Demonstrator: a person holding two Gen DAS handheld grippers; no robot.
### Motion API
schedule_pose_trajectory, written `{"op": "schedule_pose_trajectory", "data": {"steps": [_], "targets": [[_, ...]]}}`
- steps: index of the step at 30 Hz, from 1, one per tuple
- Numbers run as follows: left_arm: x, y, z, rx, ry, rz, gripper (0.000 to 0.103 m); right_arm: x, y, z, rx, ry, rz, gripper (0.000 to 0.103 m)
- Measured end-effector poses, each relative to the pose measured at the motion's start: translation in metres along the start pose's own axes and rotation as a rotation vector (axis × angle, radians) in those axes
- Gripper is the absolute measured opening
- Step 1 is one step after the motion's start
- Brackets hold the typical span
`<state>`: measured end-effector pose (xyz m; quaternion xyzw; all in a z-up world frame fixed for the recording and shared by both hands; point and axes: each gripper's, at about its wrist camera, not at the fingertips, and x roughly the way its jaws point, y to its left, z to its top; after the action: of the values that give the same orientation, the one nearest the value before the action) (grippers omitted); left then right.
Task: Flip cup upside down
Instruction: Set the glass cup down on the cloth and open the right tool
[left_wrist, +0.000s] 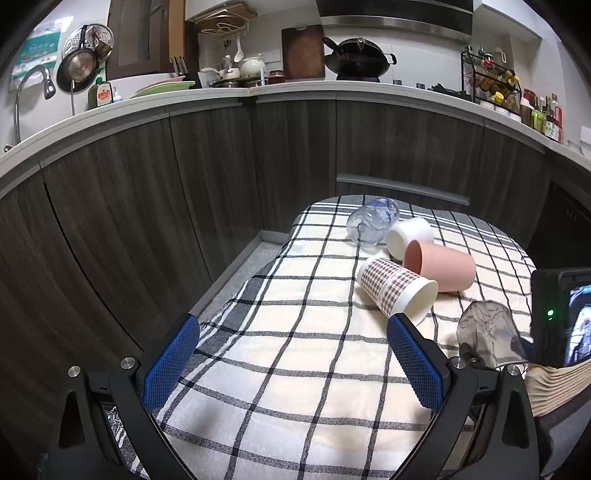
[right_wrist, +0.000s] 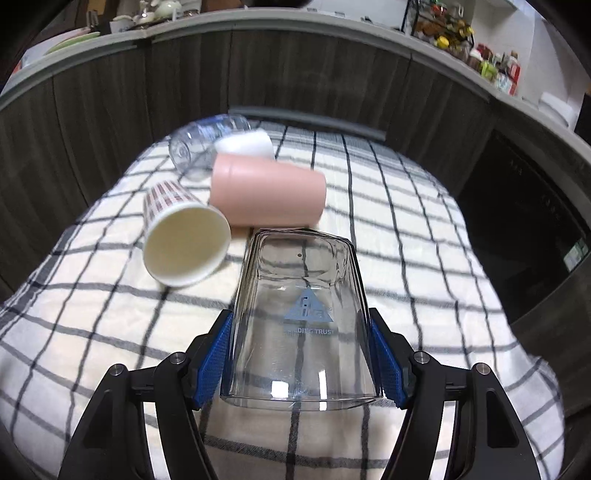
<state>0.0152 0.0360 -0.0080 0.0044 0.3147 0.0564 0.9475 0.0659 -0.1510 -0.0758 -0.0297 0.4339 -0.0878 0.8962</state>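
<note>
My right gripper (right_wrist: 301, 343) is shut on a clear glass cup (right_wrist: 301, 314) with a blue triangle logo. The cup's base points away from me and its open rim faces the camera; it also shows in the left wrist view (left_wrist: 487, 334), held above the cloth. My left gripper (left_wrist: 291, 325) is open and empty above the checked cloth, left of the cups. A checked paper cup (left_wrist: 397, 290) (right_wrist: 184, 240), a pink cup (left_wrist: 439, 266) (right_wrist: 267, 194), a white cup (left_wrist: 408, 236) (right_wrist: 245, 144) and a clear plastic cup (left_wrist: 371, 221) (right_wrist: 207, 146) lie on their sides.
A black-and-white checked cloth (left_wrist: 295, 369) (right_wrist: 92, 314) covers the table. Dark wood cabinet fronts (left_wrist: 147, 203) stand close behind and to the left. The kitchen counter (left_wrist: 295, 90) above holds a wok, dishes and a spice rack.
</note>
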Motion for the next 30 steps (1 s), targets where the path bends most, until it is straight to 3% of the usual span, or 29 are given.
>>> {"op": "schedule_pose_trajectory", "data": {"steps": [5, 11, 13, 15, 22, 30], "targets": [[0.003, -0.006, -0.002, 0.020, 0.012, 0.001, 0.103, 0.014, 0.000, -0.013, 0.010, 0.050, 0.021, 0.069], [0.004, -0.007, -0.002, 0.024, 0.014, 0.002, 0.103, 0.015, -0.002, -0.019, 0.007, 0.052, 0.030, 0.069], [0.005, -0.007, -0.002, 0.024, 0.017, 0.004, 0.103, 0.014, -0.003, -0.017, 0.013, 0.051, 0.037, 0.078], [0.005, -0.008, -0.001, 0.022, 0.021, 0.006, 0.103, 0.007, -0.005, -0.015, 0.018, 0.025, 0.032, 0.086], [-0.001, -0.016, 0.008, 0.034, 0.024, -0.002, 0.103, -0.030, -0.016, -0.003, 0.024, -0.069, 0.065, 0.087], [-0.003, -0.053, 0.019, 0.067, 0.051, -0.078, 0.103, -0.067, -0.060, 0.008, 0.048, -0.134, 0.039, 0.089]]}}
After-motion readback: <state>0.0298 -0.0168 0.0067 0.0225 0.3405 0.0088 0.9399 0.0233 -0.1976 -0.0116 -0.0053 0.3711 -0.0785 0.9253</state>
